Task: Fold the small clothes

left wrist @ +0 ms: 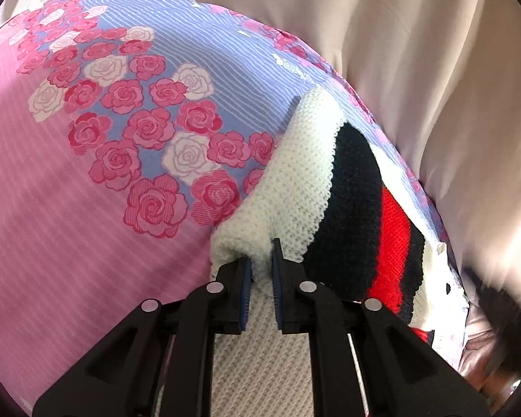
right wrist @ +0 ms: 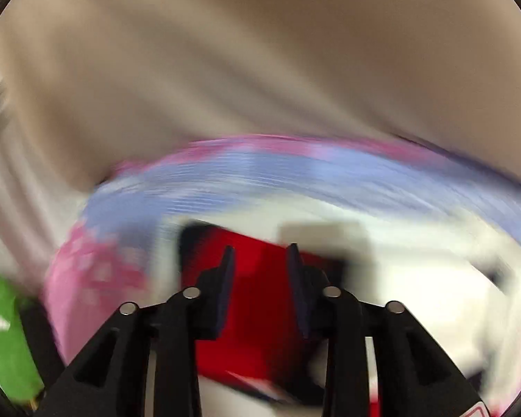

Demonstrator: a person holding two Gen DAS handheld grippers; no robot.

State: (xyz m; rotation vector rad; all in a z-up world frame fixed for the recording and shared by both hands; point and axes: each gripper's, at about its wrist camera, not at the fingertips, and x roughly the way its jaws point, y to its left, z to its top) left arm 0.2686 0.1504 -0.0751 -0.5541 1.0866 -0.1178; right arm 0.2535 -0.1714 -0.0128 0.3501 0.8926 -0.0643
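Note:
A small knitted garment (left wrist: 316, 187), white with black and red stripes, lies on a bedsheet printed with pink roses (left wrist: 121, 111). My left gripper (left wrist: 262, 253) is shut on a fold of its white knit at the near end. In the blurred right wrist view, the garment's red stripe (right wrist: 260, 278) lies under and between the fingers of my right gripper (right wrist: 260, 253), whose jaws stand apart with nothing clamped between them.
A beige curtain or cloth (left wrist: 416, 52) hangs behind the bed and fills the top of the right wrist view (right wrist: 260, 52). A green object (right wrist: 3, 330) sits at the lower left edge of that view. A dark blurred shape (left wrist: 493, 299) shows at the far right.

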